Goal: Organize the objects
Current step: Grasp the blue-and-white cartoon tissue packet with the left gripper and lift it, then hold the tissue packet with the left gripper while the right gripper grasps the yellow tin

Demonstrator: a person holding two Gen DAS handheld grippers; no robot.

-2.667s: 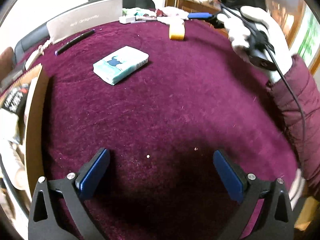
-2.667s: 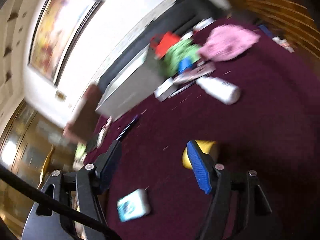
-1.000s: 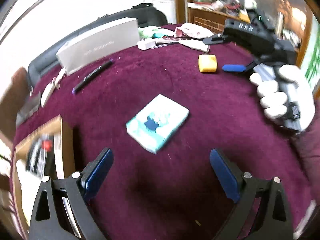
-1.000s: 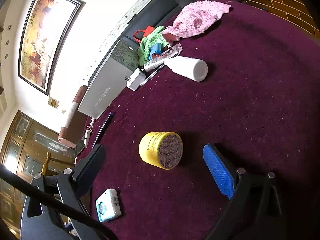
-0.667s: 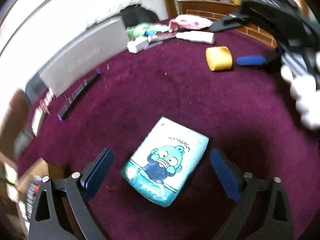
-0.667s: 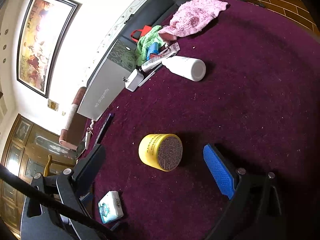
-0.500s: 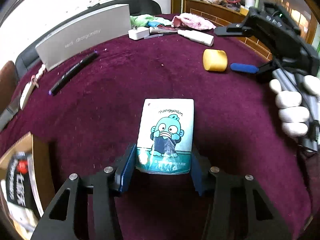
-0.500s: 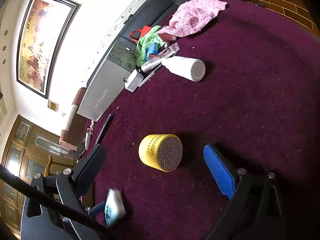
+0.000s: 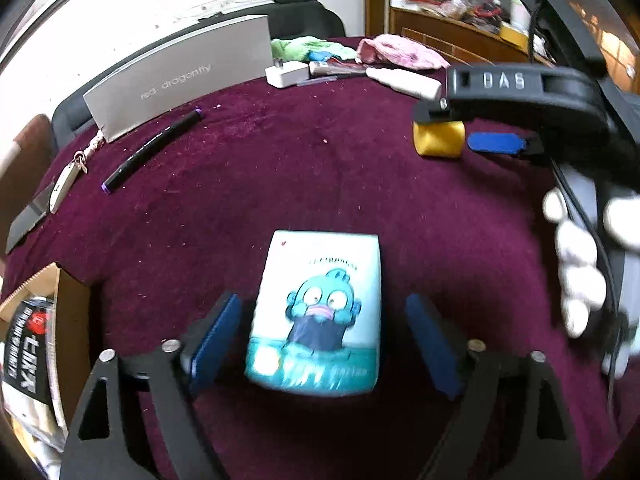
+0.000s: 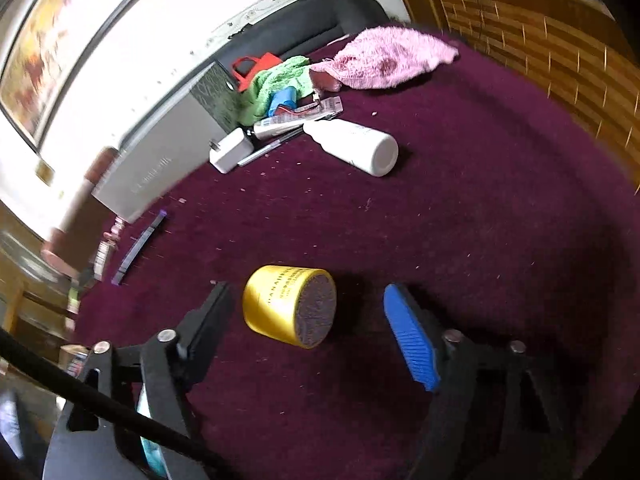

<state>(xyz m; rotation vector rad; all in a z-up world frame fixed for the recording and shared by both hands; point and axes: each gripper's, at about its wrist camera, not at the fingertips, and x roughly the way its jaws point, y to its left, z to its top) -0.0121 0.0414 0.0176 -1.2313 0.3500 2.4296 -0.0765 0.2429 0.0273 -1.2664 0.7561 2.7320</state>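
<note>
The tissue pack [image 9: 320,312] lies flat on the maroon tablecloth [image 9: 280,184], between the fingers of the left gripper [image 9: 320,340]. It looks light and soft, with a slick plastic wrap, so a squeeze across its long sides near the middle should hold it. The jaws have just been opening; both pads stand clear of the pack.

The yellow jar [image 10: 290,306] lies on its side between the fingers of the right gripper [image 10: 316,328], apart from both. It seems rigid, smooth and likely to roll, best pinched across its round wall. Those jaws have just been closing but are spread. Both grippers slant down toward the cloth; a white-gloved hand [image 9: 580,276] carries the right one.
</note>
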